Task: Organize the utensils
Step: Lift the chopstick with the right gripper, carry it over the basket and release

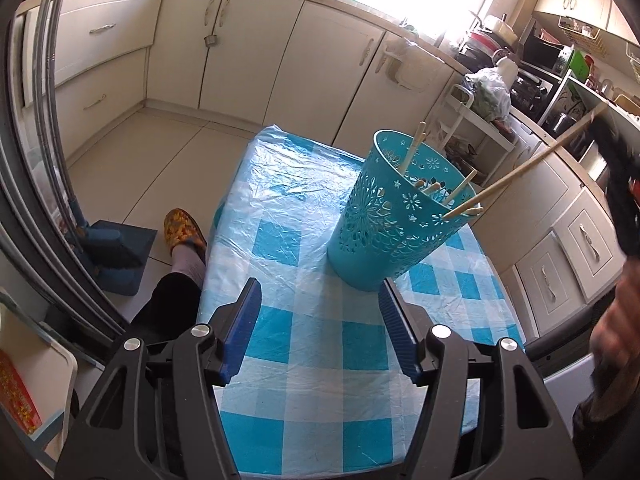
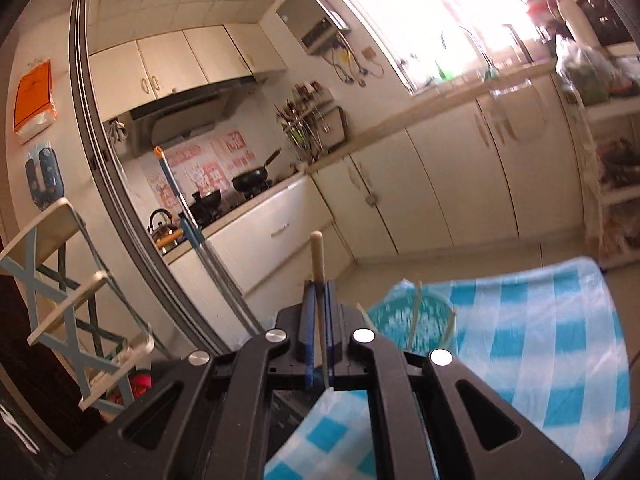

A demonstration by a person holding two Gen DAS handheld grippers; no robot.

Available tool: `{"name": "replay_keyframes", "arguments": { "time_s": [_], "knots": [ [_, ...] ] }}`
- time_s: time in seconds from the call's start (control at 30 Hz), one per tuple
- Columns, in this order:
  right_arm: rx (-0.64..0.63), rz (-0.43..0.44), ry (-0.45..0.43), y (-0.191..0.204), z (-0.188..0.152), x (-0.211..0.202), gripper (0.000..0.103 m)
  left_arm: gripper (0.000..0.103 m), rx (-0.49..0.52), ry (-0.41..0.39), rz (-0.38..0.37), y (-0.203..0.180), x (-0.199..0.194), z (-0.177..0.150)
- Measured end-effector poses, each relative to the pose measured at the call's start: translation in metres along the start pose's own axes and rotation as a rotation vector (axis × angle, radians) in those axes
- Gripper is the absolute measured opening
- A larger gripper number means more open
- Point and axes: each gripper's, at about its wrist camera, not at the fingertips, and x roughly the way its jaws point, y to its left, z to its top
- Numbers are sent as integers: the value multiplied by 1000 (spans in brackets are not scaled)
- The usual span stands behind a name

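Figure legend. Left wrist view: the left gripper (image 1: 320,330) hung over the surface (image 1: 280,240), which carried a blue-and-white checked cloth under clear plastic. Its jaws stood spread with nothing between them, the blue pads apart over bare cloth. Just ahead of its right fingertip stood the basket (image 1: 394,216), a turquoise perforated holder, upright to slightly tilted, with several wooden utensil handles leaning inside it.

The right gripper (image 1: 618,184) appeared as a dark blurred mass at the right edge of this view, well above the surface. From it a chopstick (image 1: 520,166) ran down and to the left, its lower tip at the basket's rim.

Right wrist view: the right gripper (image 2: 318,320) was pressed together on the chopstick (image 2: 318,264), which stood between the pads with its rounded end projecting forward beyond the fingertips and its other end running back under the jaws. The basket (image 2: 412,320) lay blurred, low and slightly right of the fingertips, on the checked surface (image 2: 540,340).

Governing relation: the chopstick's long axis slanted from the raised right gripper down toward the basket mouth, so the basket lay below and ahead of that gripper. The right hand, being the one that held the utensil, was judged the acting hand; the left, though nearer the basket's base, was empty. Whether the tip sat inside the rim or just outside it could not be determined.
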Motion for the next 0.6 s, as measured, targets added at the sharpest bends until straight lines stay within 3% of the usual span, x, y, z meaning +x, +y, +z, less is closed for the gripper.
{"name": "replay_keyframes", "arguments": {
  "time_s": [0.2, 0.6],
  "knots": [
    [-73, -107, -67, 0, 38, 19, 5, 58, -29, 9, -2, 9, 3, -1],
    [-73, -231, 6, -30, 18, 64, 5, 58, -61, 23, -4, 22, 10, -2]
  ]
}}
